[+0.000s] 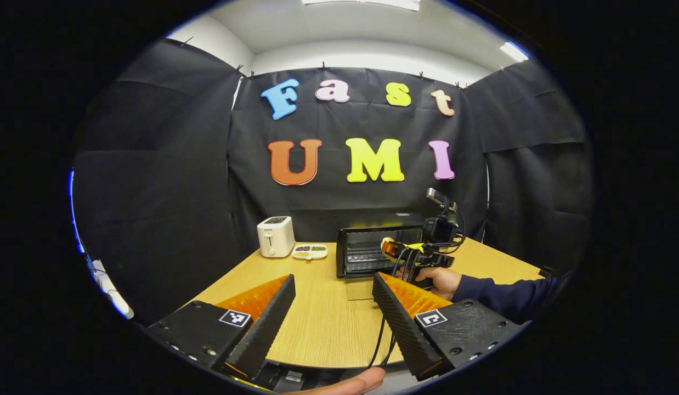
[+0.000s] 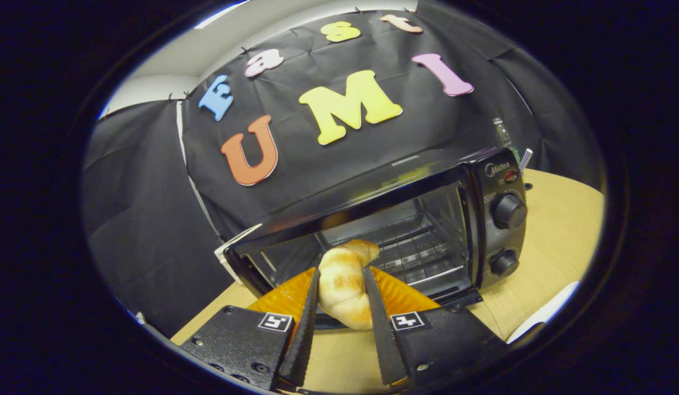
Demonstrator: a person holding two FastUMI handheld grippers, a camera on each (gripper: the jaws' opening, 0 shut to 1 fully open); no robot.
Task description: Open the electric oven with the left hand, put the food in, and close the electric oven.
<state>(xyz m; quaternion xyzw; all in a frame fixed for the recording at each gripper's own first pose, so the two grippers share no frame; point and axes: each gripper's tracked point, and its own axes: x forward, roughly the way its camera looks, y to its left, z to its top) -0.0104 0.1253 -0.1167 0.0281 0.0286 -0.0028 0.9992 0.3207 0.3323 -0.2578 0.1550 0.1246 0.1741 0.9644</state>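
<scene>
At the oven's (image 2: 394, 230) mouth, the right gripper (image 2: 342, 307) clamps a croissant (image 2: 344, 285) between both fingers, its tip just over the lowered door. Back near the table (image 1: 323, 312) edge, the left gripper (image 1: 334, 315) hangs wide open, holding nothing. Opening looks done; 2 steps remain, I'd say: placing the croissant inside and shutting the door.

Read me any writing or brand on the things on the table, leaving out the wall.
"Midea": on the oven, at the top of its control panel.
Markings by the knobs: too blurred to read.
Mark on the toaster: too small to read.
Tags on the fingers: square codes, no words.
</scene>
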